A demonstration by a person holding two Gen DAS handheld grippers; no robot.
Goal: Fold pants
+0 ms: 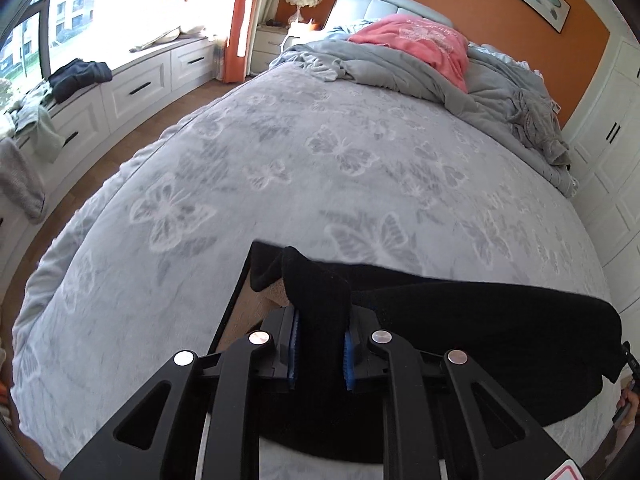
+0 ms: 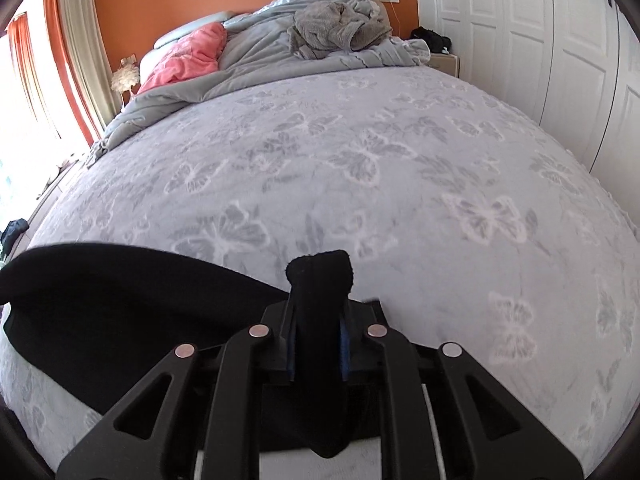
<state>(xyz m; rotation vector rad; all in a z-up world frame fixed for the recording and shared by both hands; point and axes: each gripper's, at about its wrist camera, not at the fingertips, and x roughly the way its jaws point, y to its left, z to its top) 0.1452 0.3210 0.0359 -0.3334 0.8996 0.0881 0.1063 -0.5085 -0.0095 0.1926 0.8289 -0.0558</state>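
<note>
- So far, I judge the folding is at an early or middle step: the black pants (image 1: 460, 320) are gripped at two places and lifted, but no finished fold lies flat on the bed (image 1: 320, 168) yet.
- My left gripper (image 1: 320, 350) is nearly closed, with a thick bunch of the black cloth pressed between its blue pads (image 1: 295, 344); the cloth rises above the jaws at the lower centre of the left view.
- My right gripper (image 2: 319, 344) is also nearly closed on a black fold, which stands up between the fingers at the lower centre of the right view.
- Between both grippers the pants hang as a dark band: toward the lower right in the left view, toward the lower left in the right view.
- What is left, I think: to bring this held edge over, lay it down on the butterfly cover, release, and smooth it.
- I cannot tell which part of the pants I hold, waist or legs.
</note>
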